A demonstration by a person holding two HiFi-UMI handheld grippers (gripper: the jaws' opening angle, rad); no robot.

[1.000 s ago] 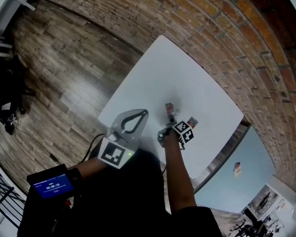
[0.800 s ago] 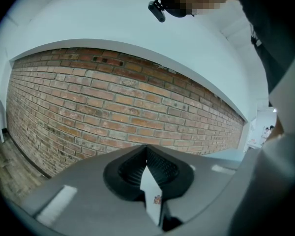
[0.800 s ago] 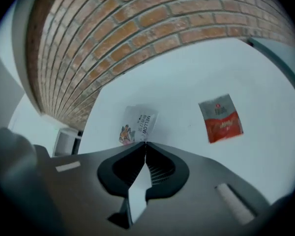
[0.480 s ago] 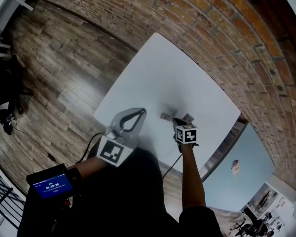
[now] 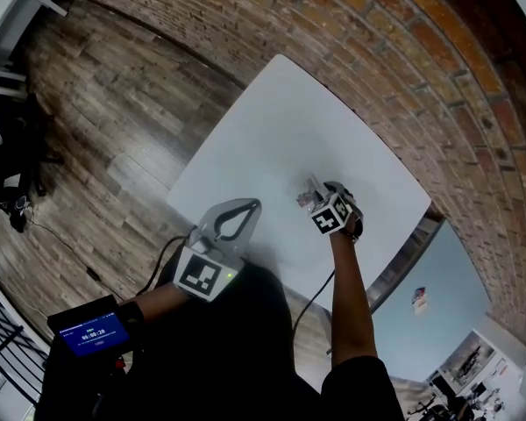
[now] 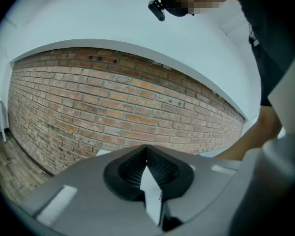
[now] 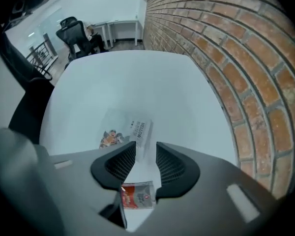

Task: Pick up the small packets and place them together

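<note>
Two small packets lie side by side on the white table (image 7: 137, 82): a white one printed MELLOW (image 7: 140, 131) and one with an orange picture (image 7: 109, 138). My right gripper (image 7: 146, 149) points steeply down just short of them. Its jaws have just been opening and stand apart. A red packet (image 7: 136, 196) lies between them near their base, with no pad pressing on it. In the head view the right gripper (image 5: 314, 198) hovers over the packets (image 5: 305, 198). My left gripper (image 6: 147, 154) is held off the table's near edge, shut on a thin white packet (image 6: 153, 193) seen edge-on.
A brick wall (image 7: 226, 48) runs close along the table's right side. Beyond the far edge are an office chair (image 7: 73, 33) and desks. Wooden floor (image 5: 96, 121) lies to the left of the table (image 5: 280, 121). A small screen (image 5: 92, 331) sits on the left forearm.
The right hand has rolled its wrist and moved up from the table's near edge to over the packets. The left gripper has barely shifted.
</note>
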